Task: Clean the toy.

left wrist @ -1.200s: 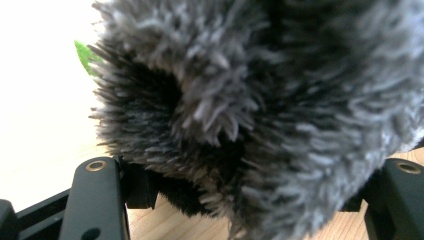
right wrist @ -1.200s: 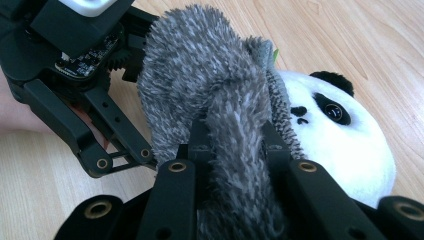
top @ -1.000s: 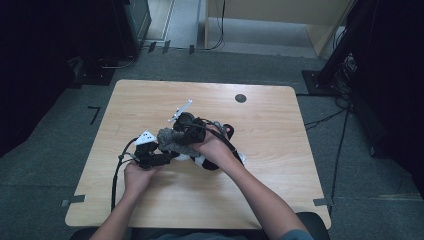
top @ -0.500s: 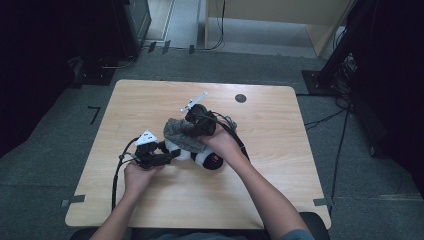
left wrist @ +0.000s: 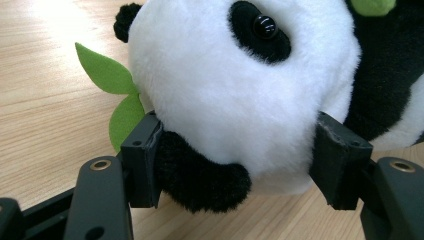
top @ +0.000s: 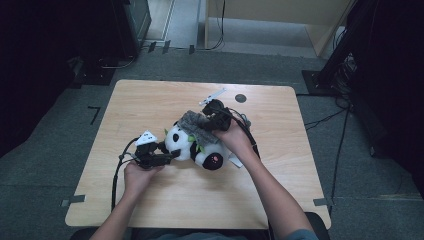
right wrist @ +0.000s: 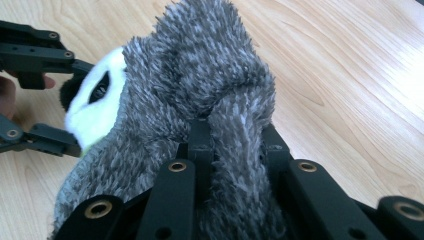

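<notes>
A black-and-white panda plush (top: 186, 144) with green leaves lies on its side at the middle of the wooden table (top: 150, 105). My left gripper (top: 169, 156) is shut on the panda's head (left wrist: 240, 85); its fingers (left wrist: 142, 162) press into the fur from both sides. A grey fuzzy cloth (top: 194, 123) drapes over the panda's back. My right gripper (top: 212, 123) is shut on a bunched fold of this cloth (right wrist: 200, 85), just above the plush. In the right gripper view, the left gripper's fingers (right wrist: 45, 137) flank the panda's white face (right wrist: 95, 120).
A small black round mark (top: 241, 98) lies on the table behind the right hand. A white tag (top: 235, 161) pokes out under the panda. Cables trail from both grippers. Dark stands and equipment surround the table on grey carpet.
My right gripper has moved right and away from me with the grey cloth, so the panda's white head and body show more. The left gripper has stayed put on the head.
</notes>
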`<action>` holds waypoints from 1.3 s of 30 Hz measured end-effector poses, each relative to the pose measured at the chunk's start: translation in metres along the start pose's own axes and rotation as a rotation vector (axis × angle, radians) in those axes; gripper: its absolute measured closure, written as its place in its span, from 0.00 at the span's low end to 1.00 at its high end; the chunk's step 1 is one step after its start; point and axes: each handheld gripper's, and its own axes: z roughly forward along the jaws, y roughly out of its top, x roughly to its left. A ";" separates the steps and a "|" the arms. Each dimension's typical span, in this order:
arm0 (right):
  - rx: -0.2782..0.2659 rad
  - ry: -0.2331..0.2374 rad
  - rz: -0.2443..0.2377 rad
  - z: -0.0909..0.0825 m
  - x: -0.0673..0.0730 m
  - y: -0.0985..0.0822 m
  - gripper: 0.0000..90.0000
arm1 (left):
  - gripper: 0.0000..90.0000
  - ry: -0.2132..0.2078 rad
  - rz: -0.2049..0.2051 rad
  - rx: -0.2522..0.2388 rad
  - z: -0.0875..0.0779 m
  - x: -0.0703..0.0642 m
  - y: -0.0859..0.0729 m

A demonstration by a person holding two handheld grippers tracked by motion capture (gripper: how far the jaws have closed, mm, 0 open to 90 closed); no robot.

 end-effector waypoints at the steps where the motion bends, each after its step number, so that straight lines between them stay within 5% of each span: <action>1: -0.002 -0.002 0.006 -0.001 -0.002 -0.001 0.84 | 0.37 -0.001 -0.002 -0.002 0.000 0.000 0.000; 7: -0.021 -0.064 0.010 -0.011 -0.010 -0.005 0.84 | 0.37 -0.001 -0.001 -0.001 0.000 0.000 0.000; 13: -0.042 -0.066 0.014 -0.022 -0.014 -0.007 0.85 | 0.36 0.003 0.002 0.003 0.000 0.000 -0.001; 19: -0.130 -0.011 0.026 -0.049 -0.008 -0.007 0.85 | 0.36 0.005 -0.005 0.001 0.000 0.000 0.000; 25: -0.190 0.061 -0.025 -0.067 0.018 -0.007 0.85 | 0.36 0.009 -0.012 0.005 0.000 -0.002 0.000; 33: -0.184 0.141 -0.112 -0.050 0.057 -0.016 0.85 | 0.36 0.011 -0.017 0.010 -0.001 -0.004 0.002; 39: -0.095 0.161 -0.134 -0.019 0.066 -0.031 0.84 | 0.36 0.014 -0.012 0.013 -0.002 -0.006 0.003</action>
